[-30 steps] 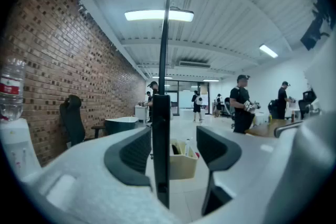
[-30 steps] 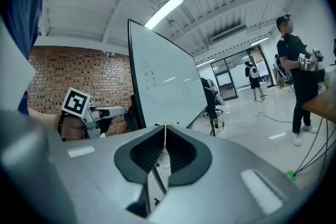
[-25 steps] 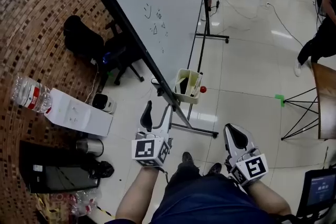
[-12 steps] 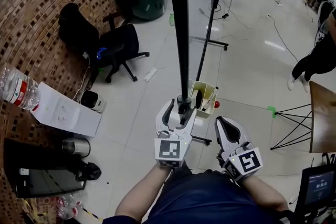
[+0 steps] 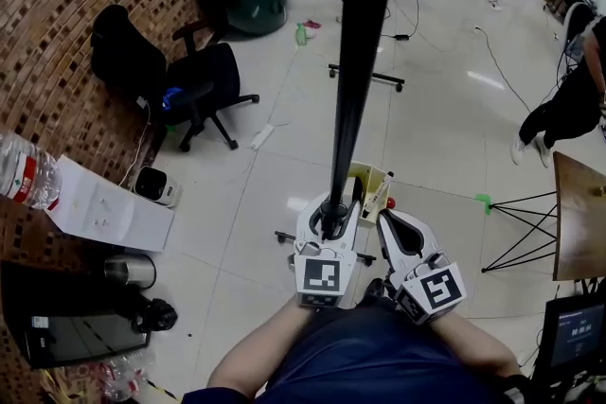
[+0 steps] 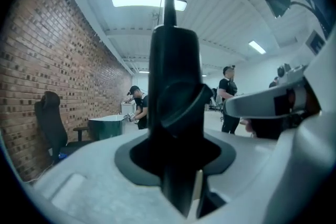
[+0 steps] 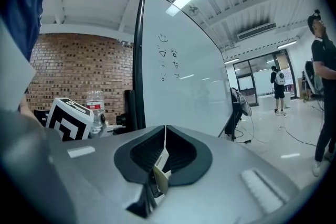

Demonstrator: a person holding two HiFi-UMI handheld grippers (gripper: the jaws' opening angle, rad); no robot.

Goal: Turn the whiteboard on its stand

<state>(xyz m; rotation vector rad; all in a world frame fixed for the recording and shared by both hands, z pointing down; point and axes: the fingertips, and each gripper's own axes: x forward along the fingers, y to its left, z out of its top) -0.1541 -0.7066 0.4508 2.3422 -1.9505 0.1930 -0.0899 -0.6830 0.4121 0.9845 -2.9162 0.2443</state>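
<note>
The whiteboard's black frame (image 5: 352, 90) appears edge-on in the head view, running from the top down to my left gripper (image 5: 329, 215). That gripper's jaws are closing with the frame's lower end between them, and the pads look pressed on it. In the left gripper view the black frame (image 6: 173, 86) fills the gap between the jaws. My right gripper (image 5: 392, 224) sits just right of the left one, shut and empty. From the right gripper view, the board's white face (image 7: 178, 76) with small scribbles rises past the shut right gripper (image 7: 164, 152).
A pale marker tray (image 5: 367, 183) hangs just beyond the grippers, with a red ball (image 5: 390, 202) beside it. A black office chair (image 5: 180, 76) stands left by the brick wall. A water bottle (image 5: 24, 170) and white box (image 5: 104, 203) lie near left. A wooden chair (image 5: 578, 213) is at the right.
The whiteboard has swung from showing its face to standing edge-on. My left gripper has moved onto the frame's lower end and narrowed around it. The right gripper has drawn closer to the left.
</note>
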